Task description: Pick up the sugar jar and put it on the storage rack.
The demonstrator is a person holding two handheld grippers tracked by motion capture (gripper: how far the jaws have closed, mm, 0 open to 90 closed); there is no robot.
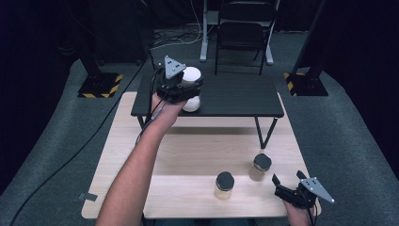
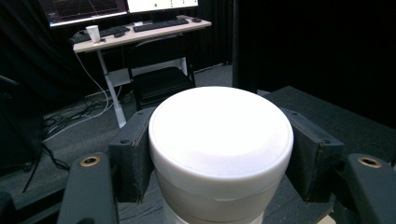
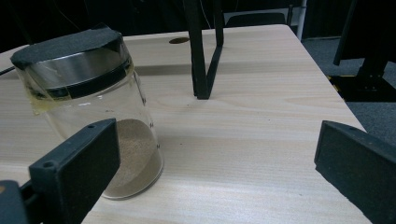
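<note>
Nearest the person, the right gripper [image 1: 285, 182] rests at the front right corner of the light wooden table [image 1: 197, 150]. Its jaws stand wide apart with nothing between them. Just ahead of it, toward its left jaw, stands a glass jar [image 3: 93, 112] with a black lid and a layer of brown powder at the bottom. A second jar of the same kind [image 1: 224, 185] stands near it, to its left in the high view. Neither jar is touched.

Farther off, a low black shelf [image 1: 235, 96] stands on the wooden table on thin black legs. The left gripper [image 1: 181, 89] is extended over the shelf's left part and is clamped on a white cylindrical container [image 2: 219, 149]. The pads press its sides just below the lid. The container's long axis is upright. Whether its base touches the shelf cannot be told.

Judgement: the next move is to place or release the container on the shelf. The left hand governs it. The shelf surface to the container's right is bare.

Beyond the table stand a black folding chair [image 1: 244, 28] and a desk leg [image 1: 205, 33].
</note>
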